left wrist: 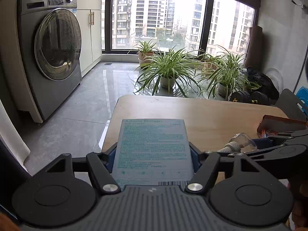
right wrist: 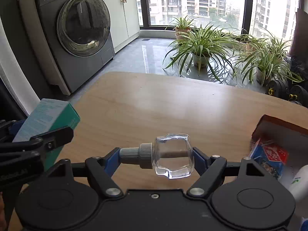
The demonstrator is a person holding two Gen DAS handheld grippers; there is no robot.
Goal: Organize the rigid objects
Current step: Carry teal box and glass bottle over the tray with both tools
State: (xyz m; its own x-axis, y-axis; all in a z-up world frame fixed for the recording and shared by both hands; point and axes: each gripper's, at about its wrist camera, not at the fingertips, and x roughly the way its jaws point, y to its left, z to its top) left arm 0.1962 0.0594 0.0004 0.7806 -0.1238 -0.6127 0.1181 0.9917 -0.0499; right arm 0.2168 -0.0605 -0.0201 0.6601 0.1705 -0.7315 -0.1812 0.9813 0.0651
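2 grippers loaded: left gripper [left wrist: 153, 152] pinches the adhesive bandage box [left wrist: 153, 150], long axis pointing away. Right gripper [right wrist: 156, 158] clamps the glass bottle [right wrist: 165, 156] end to end, sideways above the wooden table [right wrist: 154, 105]; brown box [right wrist: 279, 129] lies nearer, to its right.

Two matching handheld grippers: the left gripper [left wrist: 153, 154] and right gripper [right wrist: 156, 157] each have a dark grey ribbed body, black linkage arms with triangular cut-outs, round black discs at both sides, silver pivot screws [right wrist: 195, 191] and blue finger pads [right wrist: 112, 160].
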